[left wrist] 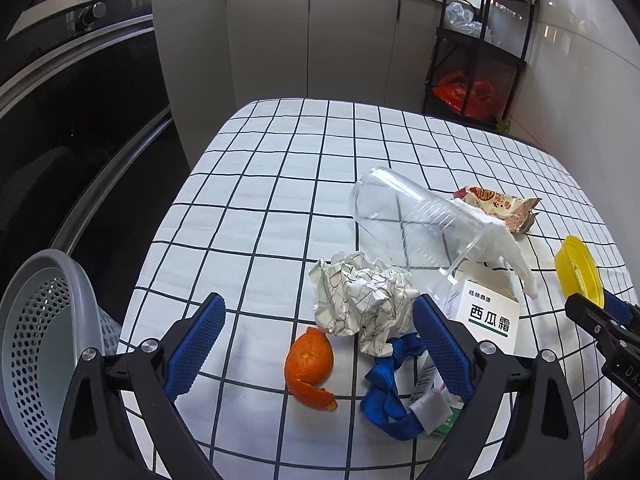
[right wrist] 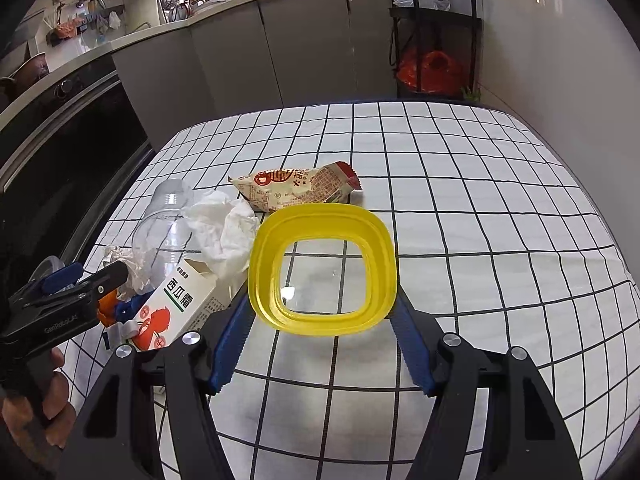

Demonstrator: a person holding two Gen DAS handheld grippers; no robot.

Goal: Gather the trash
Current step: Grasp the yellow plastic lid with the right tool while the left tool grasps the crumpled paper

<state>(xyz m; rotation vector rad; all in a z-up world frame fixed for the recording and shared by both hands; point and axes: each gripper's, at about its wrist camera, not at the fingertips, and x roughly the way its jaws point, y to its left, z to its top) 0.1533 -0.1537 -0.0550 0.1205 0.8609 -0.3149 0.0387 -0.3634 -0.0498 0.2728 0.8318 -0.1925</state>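
Right now, a yellow lid (right wrist: 322, 270) is held between the jaws of the right gripper (right wrist: 322, 320). The jaws are spread wide, and their blue pads press on the lid's two sides. The lid is held up above the checked surface (right wrist: 500, 240), and the squares can be seen through its clear middle.

The jaws of the left gripper (left wrist: 316, 340) are wide open, and nothing is held in them. Just in front of them an orange peel (left wrist: 309, 364) is seen lying on the surface, almost in the middle of the gap. A crumpled paper ball (left wrist: 362, 300) lies just past the peel, a bit to the right. A blue strap (left wrist: 386, 392) and a white box (left wrist: 486, 312) are beside the right jaw. Behind them a clear cup (left wrist: 408, 224) lies on its side, with its open mouth toward the box. A snack wrapper (left wrist: 496, 204) is farther back.

A grey basket (left wrist: 40, 344) is seen at the left edge, next to the surface and close to the left gripper. It is probably the place for the trash. The peel is nearest to the left gripper, so it could be picked up by a short push forward and down. The lid would have to be carried across to the left, over the pile, to reach the basket.
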